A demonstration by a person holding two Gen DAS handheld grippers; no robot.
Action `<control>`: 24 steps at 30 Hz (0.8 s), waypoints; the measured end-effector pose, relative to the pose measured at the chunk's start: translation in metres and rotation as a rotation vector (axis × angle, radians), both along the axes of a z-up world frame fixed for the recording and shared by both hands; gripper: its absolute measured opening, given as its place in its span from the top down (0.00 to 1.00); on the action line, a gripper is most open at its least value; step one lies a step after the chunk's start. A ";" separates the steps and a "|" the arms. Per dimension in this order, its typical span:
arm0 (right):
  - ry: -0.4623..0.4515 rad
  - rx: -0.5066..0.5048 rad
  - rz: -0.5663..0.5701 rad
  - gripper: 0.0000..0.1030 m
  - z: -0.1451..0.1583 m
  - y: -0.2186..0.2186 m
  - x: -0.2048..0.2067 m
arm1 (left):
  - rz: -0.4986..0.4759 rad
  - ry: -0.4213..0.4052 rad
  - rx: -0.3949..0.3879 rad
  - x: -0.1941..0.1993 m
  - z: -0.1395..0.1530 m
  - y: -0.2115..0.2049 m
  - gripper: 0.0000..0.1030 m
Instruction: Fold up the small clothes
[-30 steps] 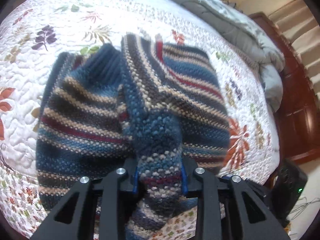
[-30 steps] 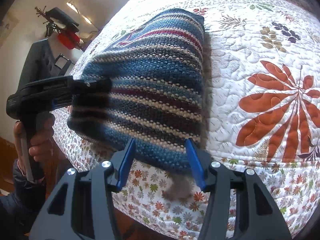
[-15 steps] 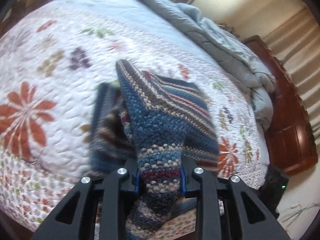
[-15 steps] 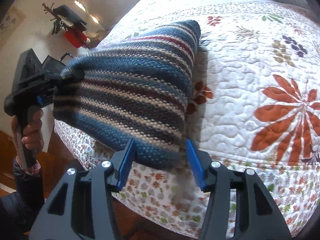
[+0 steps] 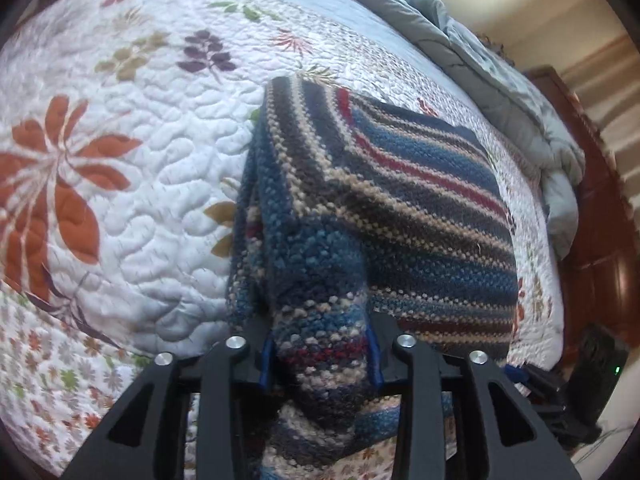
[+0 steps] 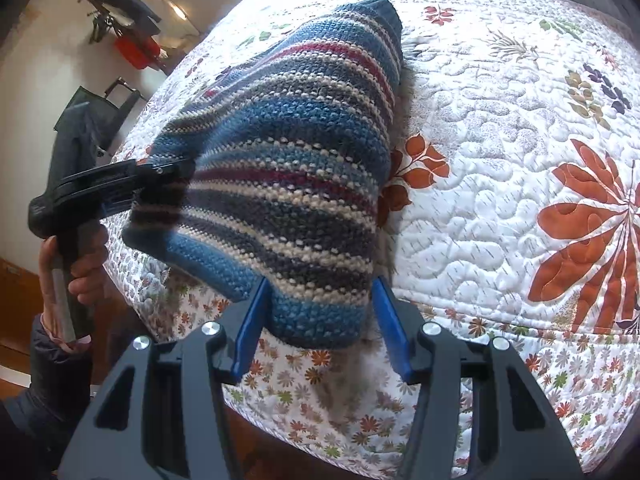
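The blue, cream and red striped knitted garment (image 6: 288, 184), already doubled over, hangs above the floral quilted bedspread (image 6: 500, 200) between the left gripper (image 5: 320, 354), jaws just easing wider around its bunched corner, and the right gripper (image 6: 320, 326), clasping its near corner, so laying flat remains.

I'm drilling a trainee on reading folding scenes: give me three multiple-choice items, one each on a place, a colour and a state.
1. Where does the striped knit lie?
A. on the flowered quilt
B. on a wooden floor
C. in a basket

2. Which thin stripe colour runs through the knit?
A. bright green
B. yellow
C. red

3. What is between the right tongs?
A. nothing
B. a corner of the knit
C. a pillow

Answers: 1 A, the quilt shows under it and around it. 2 C, red rows cross the blue and grey. 3 B, the blue hem fills the gap.
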State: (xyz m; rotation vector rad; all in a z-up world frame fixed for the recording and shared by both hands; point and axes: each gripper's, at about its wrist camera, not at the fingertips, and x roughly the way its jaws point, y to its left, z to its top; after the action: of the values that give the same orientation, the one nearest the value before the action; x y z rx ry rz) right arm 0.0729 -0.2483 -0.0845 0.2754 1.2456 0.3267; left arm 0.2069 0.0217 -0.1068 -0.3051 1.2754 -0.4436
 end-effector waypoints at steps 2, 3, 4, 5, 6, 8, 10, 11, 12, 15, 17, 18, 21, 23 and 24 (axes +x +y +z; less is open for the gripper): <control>0.000 0.015 -0.002 0.45 0.002 -0.001 -0.002 | -0.002 -0.011 0.021 -0.005 0.009 0.003 0.55; 0.002 0.032 -0.006 0.44 0.003 -0.003 -0.003 | -0.006 -0.018 0.037 -0.009 0.013 0.004 0.52; 0.007 0.050 -0.011 0.44 0.004 -0.004 -0.004 | -0.013 -0.036 0.073 -0.015 0.018 0.006 0.42; 0.016 0.072 -0.017 0.44 0.003 -0.008 -0.005 | -0.016 -0.052 0.104 -0.019 0.021 0.007 0.37; 0.020 0.079 -0.025 0.44 0.002 -0.011 -0.006 | -0.022 -0.074 0.144 -0.027 0.024 0.009 0.37; 0.027 0.084 -0.038 0.42 0.000 -0.016 -0.007 | -0.045 -0.079 0.176 -0.042 0.025 0.012 0.37; 0.043 0.108 -0.050 0.40 -0.003 -0.020 -0.005 | -0.055 -0.064 0.202 -0.051 0.021 0.013 0.37; 0.053 0.121 -0.052 0.40 -0.005 -0.020 -0.004 | -0.053 -0.060 0.214 -0.054 0.017 0.013 0.37; 0.065 0.139 -0.053 0.40 -0.009 -0.020 -0.002 | -0.050 -0.051 0.214 -0.054 0.013 0.012 0.37; 0.108 0.177 -0.050 0.44 -0.022 -0.016 0.006 | -0.021 0.003 0.160 -0.050 0.001 0.015 0.38; 0.144 0.195 -0.047 0.64 -0.031 -0.012 0.009 | -0.018 0.046 0.113 -0.049 -0.007 0.014 0.46; 0.154 0.197 -0.052 0.67 -0.033 -0.013 0.010 | -0.019 0.064 0.100 -0.049 -0.010 0.013 0.48; 0.139 0.193 -0.044 0.76 -0.023 -0.014 0.007 | -0.011 0.076 0.081 -0.051 -0.010 0.014 0.56; 0.115 0.146 -0.033 0.77 -0.012 -0.015 0.003 | -0.016 0.071 0.083 -0.052 -0.008 0.014 0.56; 0.109 0.120 -0.027 0.77 -0.009 -0.014 0.002 | -0.022 0.065 0.092 -0.054 -0.006 0.015 0.56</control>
State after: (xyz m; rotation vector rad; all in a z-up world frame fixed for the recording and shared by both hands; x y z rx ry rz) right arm 0.0751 -0.2623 -0.0935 0.4173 1.3305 0.3672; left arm 0.1526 0.0364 -0.1129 -0.2295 1.3596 -0.3956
